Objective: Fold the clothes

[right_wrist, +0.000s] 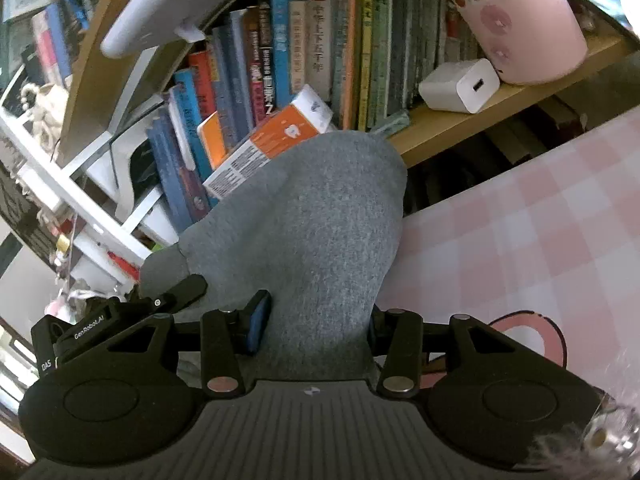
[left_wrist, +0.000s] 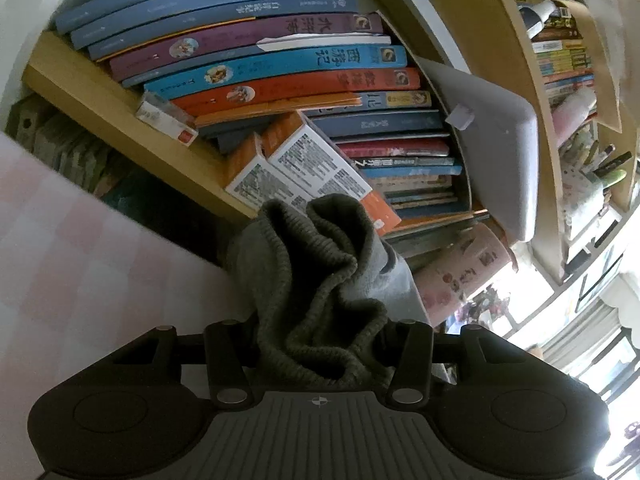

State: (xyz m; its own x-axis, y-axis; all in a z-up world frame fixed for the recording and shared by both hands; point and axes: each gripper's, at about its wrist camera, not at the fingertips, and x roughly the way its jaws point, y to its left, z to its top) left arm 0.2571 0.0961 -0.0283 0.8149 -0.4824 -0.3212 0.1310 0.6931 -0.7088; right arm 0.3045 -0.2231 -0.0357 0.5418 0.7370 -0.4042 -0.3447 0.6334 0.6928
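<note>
In the right wrist view, the cloth point(right_wrist: 304, 232) fills the middle, between the gripper point(right_wrist: 314, 326) fingers at the bottom. The table point(right_wrist: 520, 240) lies at right. Books point(right_wrist: 280, 60) stand on the shelf point(right_wrist: 460, 124) behind, at the top. A charger point(right_wrist: 460, 88) sits on the shelf at upper right, beside a tub point(right_wrist: 520, 20).

The right gripper point(right_wrist: 312, 328) sits at six o'clock, its black jaws closed around a grey knit garment point(right_wrist: 312, 220) that rises in a bunched mound toward the centre. At nine o'clock, the left gripper point(right_wrist: 176, 294) touches the garment's edge. A pink-and-white checked tablecloth point(right_wrist: 520, 232) fills three o'clock. Behind, a wooden bookshelf point(right_wrist: 440, 128) holds upright books point(right_wrist: 280, 52), a leaning orange-and-white box point(right_wrist: 272, 140), a white charger point(right_wrist: 460, 86) and a pink cylindrical container point(right_wrist: 520, 20) at one o'clock.
</note>
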